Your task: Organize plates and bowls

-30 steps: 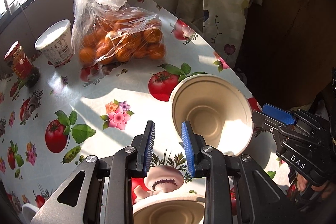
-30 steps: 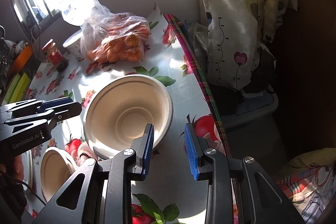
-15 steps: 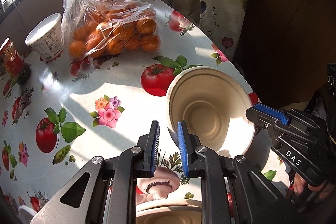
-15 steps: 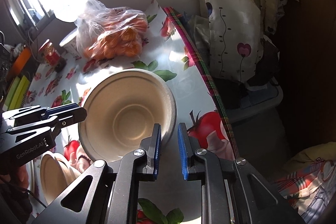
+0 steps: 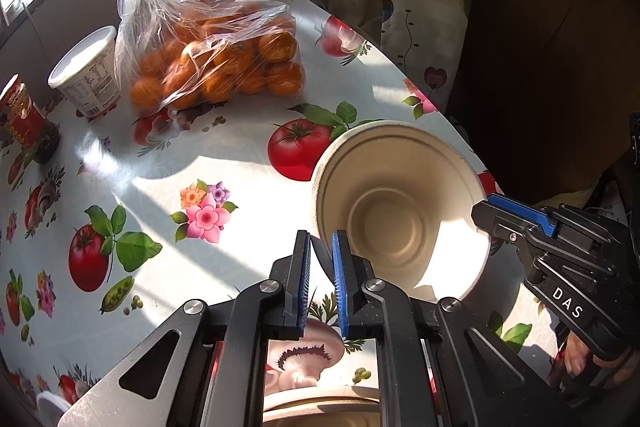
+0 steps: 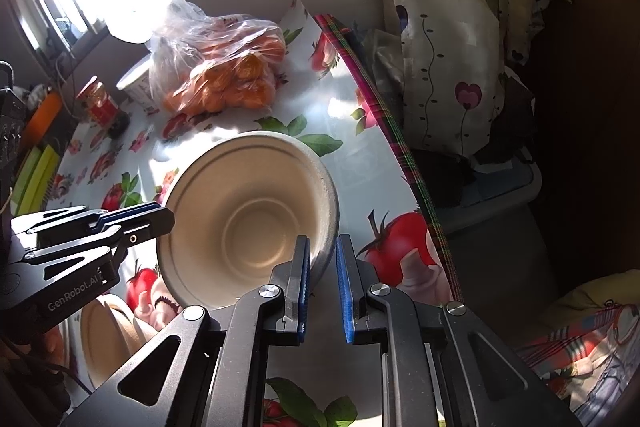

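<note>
Light, stiff but crushable pulp bowl [image 5: 400, 211] (rim thin), pinched at opposite rim edges by left gripper [image 5: 321, 247] and right gripper [image 6: 322, 251], jaws just closed narrow.

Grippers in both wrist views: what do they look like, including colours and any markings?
Both are black, angular two-finger tools with silver pivot screws and ribbed blue pads. The left gripper carries the white lettering "GenRobot.AI" on its side, seen from the right wrist view. The right gripper carries "DAS" on its side. A thin dark cable trails below the left one.
</note>
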### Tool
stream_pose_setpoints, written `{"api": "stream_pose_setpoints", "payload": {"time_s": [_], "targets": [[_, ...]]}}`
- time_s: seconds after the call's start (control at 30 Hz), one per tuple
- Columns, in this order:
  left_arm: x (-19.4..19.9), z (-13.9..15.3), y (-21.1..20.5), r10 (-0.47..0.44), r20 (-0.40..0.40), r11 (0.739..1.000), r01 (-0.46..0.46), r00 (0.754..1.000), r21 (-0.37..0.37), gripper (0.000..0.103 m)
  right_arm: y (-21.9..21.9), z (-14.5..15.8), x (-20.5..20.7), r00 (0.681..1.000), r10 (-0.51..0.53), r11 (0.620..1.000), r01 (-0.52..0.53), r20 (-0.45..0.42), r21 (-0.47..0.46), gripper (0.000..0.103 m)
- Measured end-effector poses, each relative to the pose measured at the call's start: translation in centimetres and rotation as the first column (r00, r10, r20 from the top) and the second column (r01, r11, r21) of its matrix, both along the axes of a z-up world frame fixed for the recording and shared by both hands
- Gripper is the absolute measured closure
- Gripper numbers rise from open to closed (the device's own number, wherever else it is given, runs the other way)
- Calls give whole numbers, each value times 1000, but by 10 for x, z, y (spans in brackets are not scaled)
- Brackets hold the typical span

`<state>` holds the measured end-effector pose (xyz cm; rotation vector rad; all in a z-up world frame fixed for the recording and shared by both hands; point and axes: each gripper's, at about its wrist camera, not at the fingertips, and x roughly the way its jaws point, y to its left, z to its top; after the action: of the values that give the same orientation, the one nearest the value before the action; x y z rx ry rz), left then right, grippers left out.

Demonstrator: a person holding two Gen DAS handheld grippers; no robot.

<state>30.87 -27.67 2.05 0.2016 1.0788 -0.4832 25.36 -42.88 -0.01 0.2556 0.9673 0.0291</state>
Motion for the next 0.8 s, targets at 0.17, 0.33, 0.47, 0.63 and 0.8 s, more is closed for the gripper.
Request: {"api": "stream_pose_setpoints", "payload": {"time_s": [0.17,0.33,0.47,0.63,0.8], "targets": [[-1,3,1,-2,2,1000,2,1000,-12,92,0,2,0,1000,-4,1000,4,2,6,90],[-4,8,2,1,10,1000,-1,1000,-22,92,-1,9,-3,1000,-10,1000,10,11,14,90],[-7,12,4,5,14,999,-5,1000,-31,92,1,15,-8,1000,-9,1000,8,24,11,90],[-12,19,8,9,23,999,-8,1000,-42,92,3,23,-15,999,-8,1000,7,35,11,90],[-19,24,13,12,29,998,-10,1000,-55,92,7,31,-22,999,-5,1000,4,46,8,90]]}}
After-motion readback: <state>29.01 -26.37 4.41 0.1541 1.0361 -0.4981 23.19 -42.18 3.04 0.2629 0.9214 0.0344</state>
